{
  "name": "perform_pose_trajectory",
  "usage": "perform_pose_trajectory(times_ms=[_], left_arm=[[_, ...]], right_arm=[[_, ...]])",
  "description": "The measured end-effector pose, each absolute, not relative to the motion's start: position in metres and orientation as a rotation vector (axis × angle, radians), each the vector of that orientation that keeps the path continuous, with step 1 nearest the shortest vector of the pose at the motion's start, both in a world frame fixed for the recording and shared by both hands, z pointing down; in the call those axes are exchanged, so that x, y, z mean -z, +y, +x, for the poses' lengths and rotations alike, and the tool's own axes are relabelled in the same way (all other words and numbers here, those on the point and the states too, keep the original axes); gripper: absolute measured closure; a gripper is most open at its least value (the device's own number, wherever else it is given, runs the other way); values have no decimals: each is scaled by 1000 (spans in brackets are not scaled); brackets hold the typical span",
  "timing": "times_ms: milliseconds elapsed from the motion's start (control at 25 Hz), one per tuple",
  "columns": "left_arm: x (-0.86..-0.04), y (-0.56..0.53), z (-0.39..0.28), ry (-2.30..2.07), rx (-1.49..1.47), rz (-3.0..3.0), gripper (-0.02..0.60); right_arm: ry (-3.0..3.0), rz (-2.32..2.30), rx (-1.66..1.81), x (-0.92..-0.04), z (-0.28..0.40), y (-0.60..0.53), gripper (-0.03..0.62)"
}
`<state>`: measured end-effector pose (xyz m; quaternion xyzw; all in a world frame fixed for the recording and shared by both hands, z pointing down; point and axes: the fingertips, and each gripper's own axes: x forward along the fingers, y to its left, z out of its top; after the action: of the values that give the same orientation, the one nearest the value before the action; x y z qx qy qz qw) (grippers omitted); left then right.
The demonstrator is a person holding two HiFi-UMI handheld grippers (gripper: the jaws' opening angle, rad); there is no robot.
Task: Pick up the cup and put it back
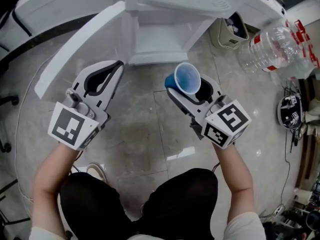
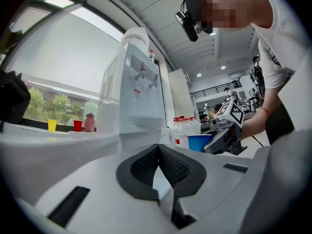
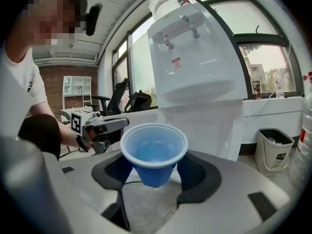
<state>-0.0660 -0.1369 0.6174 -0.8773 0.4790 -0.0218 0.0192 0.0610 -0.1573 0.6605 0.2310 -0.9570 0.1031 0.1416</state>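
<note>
Three things ahead: white water dispenser [image 1: 150, 39] straight in front, small bin [image 1: 231, 31] beside it at right, clear bottles [image 1: 270, 46] further right on tiled floor [image 1: 150, 134]. My right gripper [image 1: 184, 86] clamped on blue cup [image 1: 187, 78]: pads against its sides below rim, jaws wide, mouth up, cup held clear of floor. My left gripper [image 2: 158, 152]: pads pressed together, empty, pointing toward dispenser.

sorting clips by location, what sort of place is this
Probably an office or lab water corner: a white water dispenser by big windows, office chairs further along, and a waste bin plus packed water bottles beside the dispenser.
</note>
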Motion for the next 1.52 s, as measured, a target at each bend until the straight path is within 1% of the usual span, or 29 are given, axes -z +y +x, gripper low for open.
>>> perform_pose_trajectory(times_ms=[280, 440, 560, 800, 960, 1200, 1520], left_arm=[[-604, -117, -84, 1505, 22, -2670, 558], [-614, -119, -86, 1517, 39, -2676, 558], [-614, -122, -78, 1502, -10, -2688, 558], [-614, -123, -70, 1475, -19, -2697, 558], [-620, -120, -72, 1486, 42, -2697, 558], [-622, -120, -74, 1459, -29, -2710, 558], [-633, -126, -80, 1501, 20, -2723, 558]], right_arm=[[-2765, 748, -343, -640, 108, -118, 304], [-2753, 734, -408, -642, 116, -118, 304], [-2747, 723, -378, -638, 114, -117, 304], [-2754, 694, -342, -638, 105, -115, 303], [-2768, 690, -323, -635, 97, -119, 303], [-2740, 659, -244, -640, 75, -133, 303], [-2771, 670, -241, -632, 55, -158, 304]])
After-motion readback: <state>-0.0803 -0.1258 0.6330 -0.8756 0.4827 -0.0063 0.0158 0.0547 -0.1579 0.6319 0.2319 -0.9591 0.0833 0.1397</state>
